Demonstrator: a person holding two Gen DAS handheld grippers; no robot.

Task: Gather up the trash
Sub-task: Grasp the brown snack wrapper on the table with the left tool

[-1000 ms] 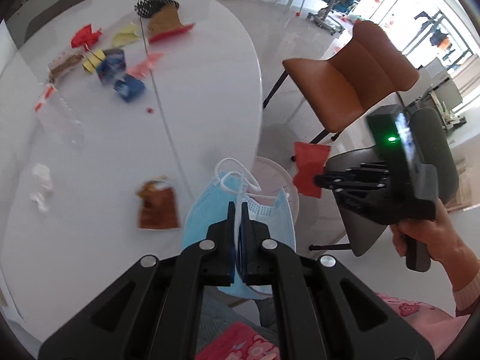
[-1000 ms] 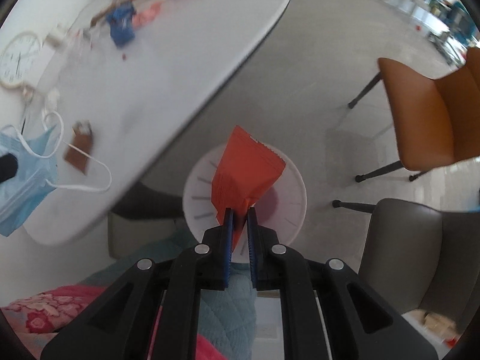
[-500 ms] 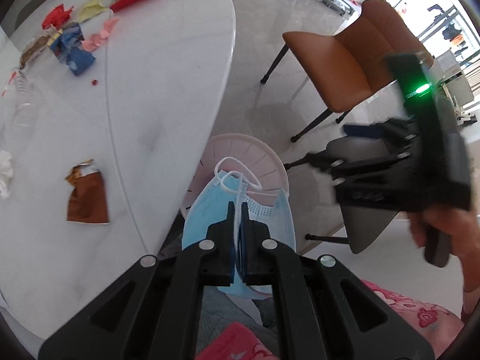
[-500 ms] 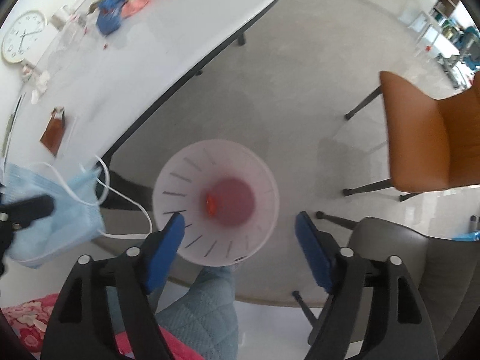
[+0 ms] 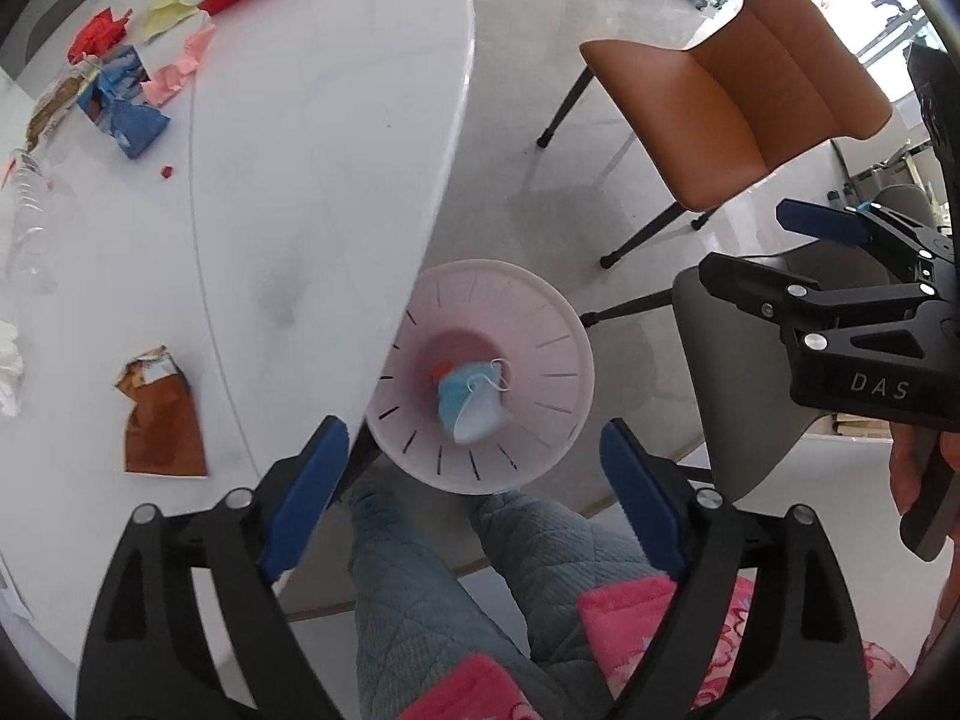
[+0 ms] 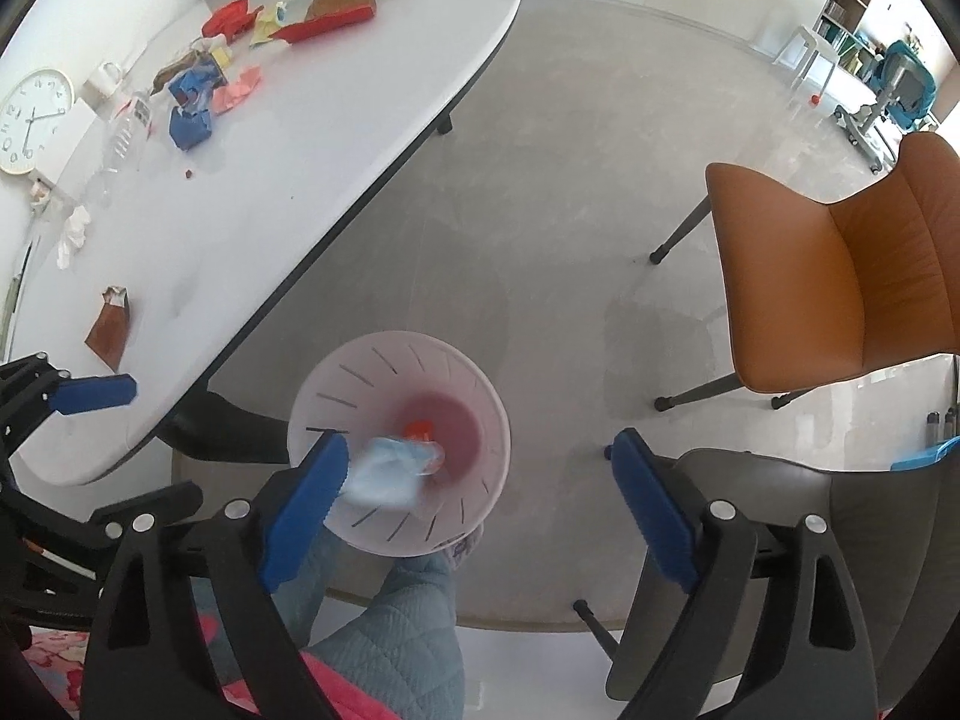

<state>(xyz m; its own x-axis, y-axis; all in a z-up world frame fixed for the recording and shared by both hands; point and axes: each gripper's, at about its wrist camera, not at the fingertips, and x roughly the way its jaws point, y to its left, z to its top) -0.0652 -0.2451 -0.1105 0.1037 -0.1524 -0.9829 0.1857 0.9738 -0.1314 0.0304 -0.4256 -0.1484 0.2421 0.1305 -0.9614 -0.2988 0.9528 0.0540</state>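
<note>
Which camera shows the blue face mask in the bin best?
The left wrist view: the blue face mask lies sharp and unblocked inside the pink bin, ear loops visible. In the right wrist view, the mask is blurred and partly hidden behind a gripper finger.

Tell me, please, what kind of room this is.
Probably a home dining area: a large white table, upholstered brown chair, wall clock, and a person's quilted house clothes beside the pink bin.

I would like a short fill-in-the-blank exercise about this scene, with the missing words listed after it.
1. The blue face mask lies inside the pink ____.
2. The brown wrapper lies on the white ____.
3. The left claw is ____, holding nothing.
4. The orange ____ stands on the floor beyond the bin.

Missing words: bin; table; open; chair
</note>
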